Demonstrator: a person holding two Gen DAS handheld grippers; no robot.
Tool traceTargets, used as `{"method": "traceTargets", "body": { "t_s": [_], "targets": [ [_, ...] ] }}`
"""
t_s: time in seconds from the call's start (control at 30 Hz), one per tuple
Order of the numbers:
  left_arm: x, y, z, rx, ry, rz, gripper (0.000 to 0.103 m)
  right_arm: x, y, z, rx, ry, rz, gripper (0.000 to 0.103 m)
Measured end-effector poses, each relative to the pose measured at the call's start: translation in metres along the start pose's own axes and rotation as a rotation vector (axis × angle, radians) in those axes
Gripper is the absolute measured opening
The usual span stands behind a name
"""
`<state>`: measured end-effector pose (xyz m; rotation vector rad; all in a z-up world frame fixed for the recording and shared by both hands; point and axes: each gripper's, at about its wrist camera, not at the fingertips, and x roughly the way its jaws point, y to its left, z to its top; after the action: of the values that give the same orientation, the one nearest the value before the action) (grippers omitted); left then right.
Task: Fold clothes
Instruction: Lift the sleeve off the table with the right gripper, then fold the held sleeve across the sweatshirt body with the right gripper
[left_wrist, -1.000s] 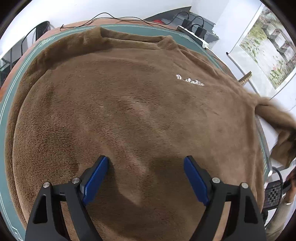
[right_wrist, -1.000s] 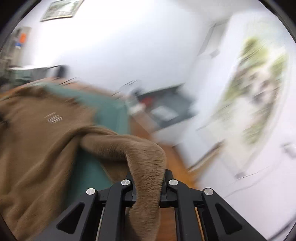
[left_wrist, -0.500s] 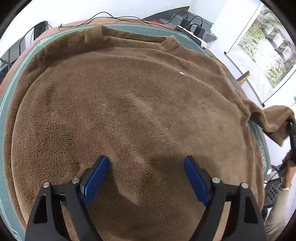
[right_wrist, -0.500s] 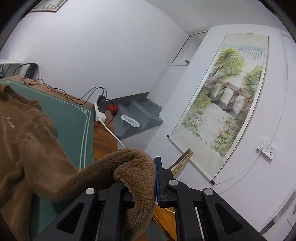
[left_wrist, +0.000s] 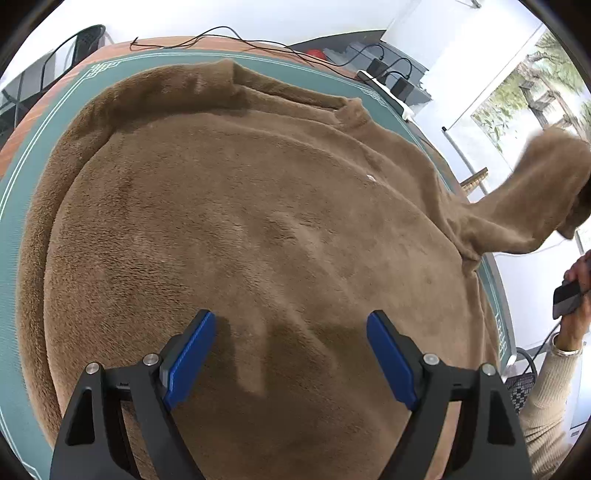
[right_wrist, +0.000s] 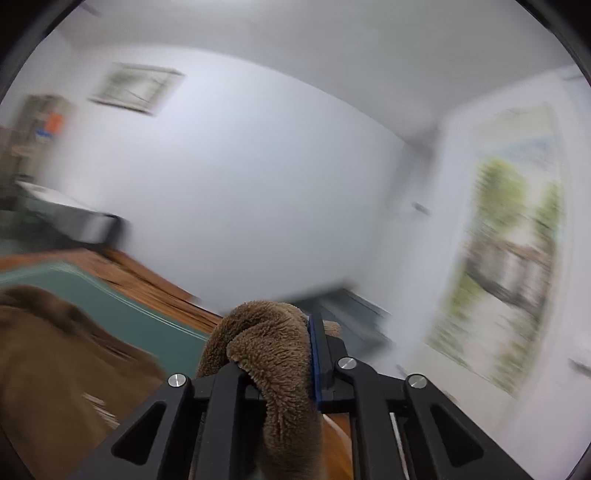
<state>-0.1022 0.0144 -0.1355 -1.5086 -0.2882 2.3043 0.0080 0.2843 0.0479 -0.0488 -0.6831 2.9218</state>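
A brown fleece sweater (left_wrist: 240, 229) lies spread over the green mat (left_wrist: 14, 184), collar toward the far side. My left gripper (left_wrist: 290, 354) hovers open just above the sweater's near part, its blue pads (left_wrist: 190, 354) wide apart with nothing between them. The sweater's right sleeve (left_wrist: 532, 199) is lifted high off the table at the right. In the right wrist view my right gripper (right_wrist: 280, 354) is shut on that sleeve (right_wrist: 273, 343), whose end folds over the fingers. The right wrist view is blurred by motion.
A person's hand (left_wrist: 576, 291) and cream sleeve show at the right edge. Cables and a power strip (left_wrist: 384, 92) lie along the table's far edge. A scroll painting (right_wrist: 509, 251) hangs on the right wall. The wooden table (right_wrist: 162, 291) edges the mat.
My right gripper has raised the sleeve from beside the table's right edge to well above it and is swinging fast. The left gripper has stayed put and open.
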Motion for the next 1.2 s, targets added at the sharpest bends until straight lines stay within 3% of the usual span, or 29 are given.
{"method": "traceTargets", "body": {
  "t_s": [0.03,0.07,0.1,0.17,0.3,0.57,0.7,0.77,0.93,1.03,1.2],
  "targets": [
    [0.000,0.002,0.001,-0.004,-0.001,-0.001,0.087,-0.008,0.018,0.008,-0.036,-0.032,0.063,0.042],
    [-0.001,0.004,0.002,-0.009,-0.002,-0.001,0.087,-0.017,0.040,0.012,-0.107,-0.050,0.125,0.091],
    [-0.002,0.008,0.001,-0.015,-0.001,-0.002,0.087,-0.026,0.061,0.016,-0.180,-0.068,0.190,0.103],
    [-0.004,0.012,0.001,-0.020,-0.004,-0.006,0.087,-0.047,0.106,0.010,-0.376,-0.079,0.393,0.103],
    [-0.009,0.017,0.002,-0.024,-0.014,-0.017,0.087,-0.065,0.156,-0.018,-0.581,-0.019,0.480,0.103],
    [-0.006,0.014,0.003,-0.018,-0.004,-0.009,0.087,-0.061,0.118,-0.049,-0.395,0.195,0.555,0.103],
    [-0.011,0.009,-0.002,-0.010,-0.008,-0.011,0.087,-0.077,0.107,-0.061,-0.386,0.238,0.677,0.103],
    [-0.013,0.006,-0.004,-0.006,-0.010,-0.006,0.087,-0.095,0.111,-0.071,-0.444,0.238,0.725,0.103],
    [-0.021,-0.004,-0.008,0.008,-0.019,0.010,0.087,-0.122,0.114,-0.085,-0.439,0.265,0.807,0.103],
    [-0.024,-0.009,-0.011,0.015,-0.021,0.015,0.087,-0.125,0.107,-0.090,-0.370,0.291,0.824,0.103],
    [-0.029,-0.025,-0.019,0.052,-0.028,0.001,0.087,-0.131,0.109,-0.094,-0.394,0.278,0.718,0.103]
  ]
}}
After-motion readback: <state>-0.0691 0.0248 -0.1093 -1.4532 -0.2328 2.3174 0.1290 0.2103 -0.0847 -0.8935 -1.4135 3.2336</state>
